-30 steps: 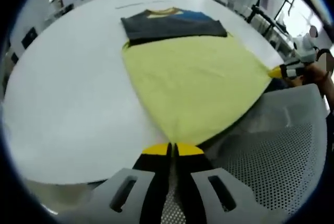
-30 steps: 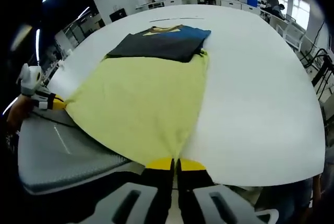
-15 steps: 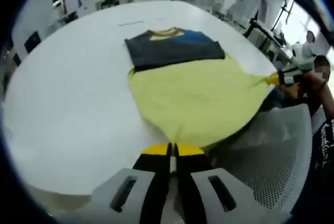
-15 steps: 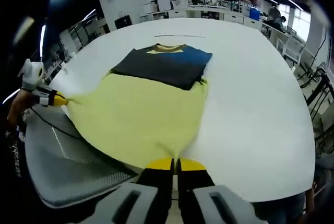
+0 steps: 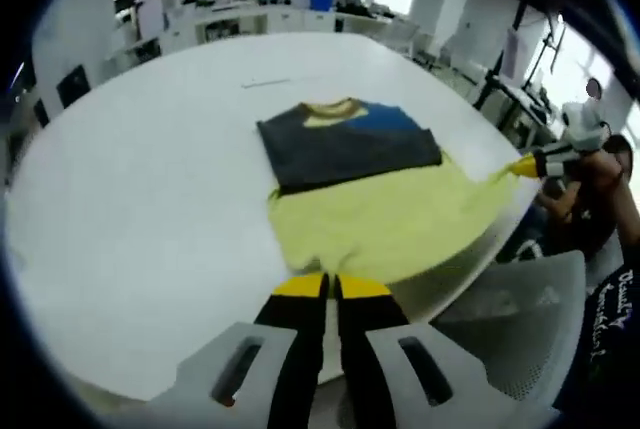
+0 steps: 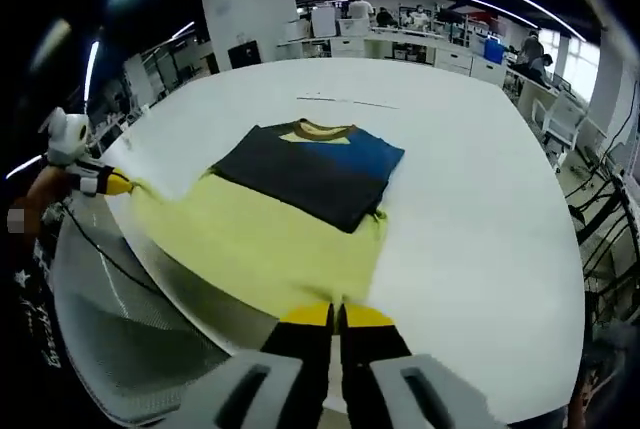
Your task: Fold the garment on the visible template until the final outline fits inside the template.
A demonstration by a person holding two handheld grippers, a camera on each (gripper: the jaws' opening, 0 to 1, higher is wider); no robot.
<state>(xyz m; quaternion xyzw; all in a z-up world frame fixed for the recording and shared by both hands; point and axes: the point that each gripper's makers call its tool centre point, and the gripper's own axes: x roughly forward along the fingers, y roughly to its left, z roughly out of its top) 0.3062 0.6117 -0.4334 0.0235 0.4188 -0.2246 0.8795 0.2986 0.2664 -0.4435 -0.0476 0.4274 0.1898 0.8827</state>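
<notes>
Basically the garment (image 5: 370,204) lies flat near the edge of the white surface (image 5: 130,199), collar away from the person: the far half is dark grey w/ a blue patch and a yellow neckline, the near half is pale yellow. That yellow hem half is stretched taut between two corners. The left gripper (image 5: 331,287) has its yellow-tipped jaws clenched on one hem corner, fabric disappearing right into the tips; the right gripper (image 6: 337,317) is clamped the same way on the other corner, and in the left gripper view it also shows off to the right at the surface edge, pulling the cloth to a point. A mesh-backed chair (image 5: 510,324) sits just below the surface edge, beside the person's sleeve. No template outline can be made out in either view, so I can't say where its border runs; prob. it's under or around the dark part. Step in hand, as I read it: hem gripped at both corners, ready for a bottom-to-top fold. Next move calls for lifting both corners together, carrying them evenly twd the collar, keeping tension equal so the edge lands square, then laying it down w/o dragging the dark half or letting cloth slip off the surface edge.
</notes>
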